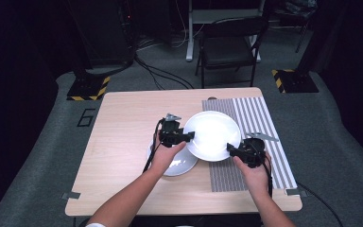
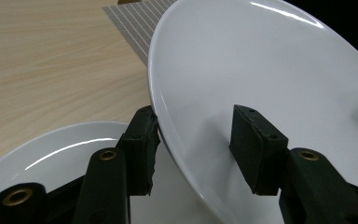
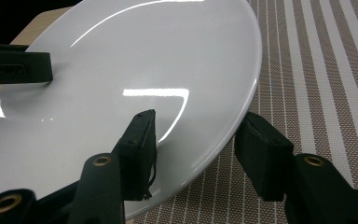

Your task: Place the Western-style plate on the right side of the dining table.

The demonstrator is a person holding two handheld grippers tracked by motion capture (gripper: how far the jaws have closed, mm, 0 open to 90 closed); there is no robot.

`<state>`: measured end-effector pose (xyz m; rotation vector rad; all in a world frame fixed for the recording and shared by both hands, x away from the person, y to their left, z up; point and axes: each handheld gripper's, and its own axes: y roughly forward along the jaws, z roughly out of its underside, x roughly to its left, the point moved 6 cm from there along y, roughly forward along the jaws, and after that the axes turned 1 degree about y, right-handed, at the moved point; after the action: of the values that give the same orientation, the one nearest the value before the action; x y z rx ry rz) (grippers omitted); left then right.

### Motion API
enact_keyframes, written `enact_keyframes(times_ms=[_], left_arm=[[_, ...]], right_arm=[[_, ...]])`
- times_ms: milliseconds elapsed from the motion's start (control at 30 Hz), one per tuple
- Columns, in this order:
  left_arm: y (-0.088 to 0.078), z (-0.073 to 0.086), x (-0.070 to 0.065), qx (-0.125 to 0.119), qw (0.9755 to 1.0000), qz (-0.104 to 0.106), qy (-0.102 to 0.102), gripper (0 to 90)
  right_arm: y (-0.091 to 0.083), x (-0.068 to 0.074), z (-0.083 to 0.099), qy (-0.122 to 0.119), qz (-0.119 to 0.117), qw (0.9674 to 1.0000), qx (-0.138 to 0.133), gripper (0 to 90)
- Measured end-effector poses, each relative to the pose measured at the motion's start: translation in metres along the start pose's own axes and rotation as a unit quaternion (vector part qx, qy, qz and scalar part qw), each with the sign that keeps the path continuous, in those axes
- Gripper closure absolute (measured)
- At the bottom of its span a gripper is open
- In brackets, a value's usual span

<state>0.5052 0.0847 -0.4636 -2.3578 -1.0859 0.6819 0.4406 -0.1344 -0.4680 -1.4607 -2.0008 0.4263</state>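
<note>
A large white plate hangs tilted above the table, held at opposite rims by both grippers. My left gripper is shut on its left rim. In the left gripper view the plate fills the right side, with one pad under the rim and the other on its upper face, the gripper straddling the edge. My right gripper is shut on the near right rim. In the right gripper view the plate sits between the jaws of that gripper. A smaller white plate lies on the table under the left hand.
A striped placemat covers the right part of the light wooden table. Beyond the table's far edge stand a black folding chair and two yellow-and-black bases, with cables on the floor.
</note>
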Motion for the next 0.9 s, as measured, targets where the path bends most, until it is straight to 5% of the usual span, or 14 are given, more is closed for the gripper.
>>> enact_keyframes(times_ms=[900], left_arm=[[0.026,-0.009,-0.032,0.009,0.9990,0.038,0.021,52.1]], right_arm=[[-0.026,-0.028,0.009,0.026,0.036,0.9989,-0.015,48.0]])
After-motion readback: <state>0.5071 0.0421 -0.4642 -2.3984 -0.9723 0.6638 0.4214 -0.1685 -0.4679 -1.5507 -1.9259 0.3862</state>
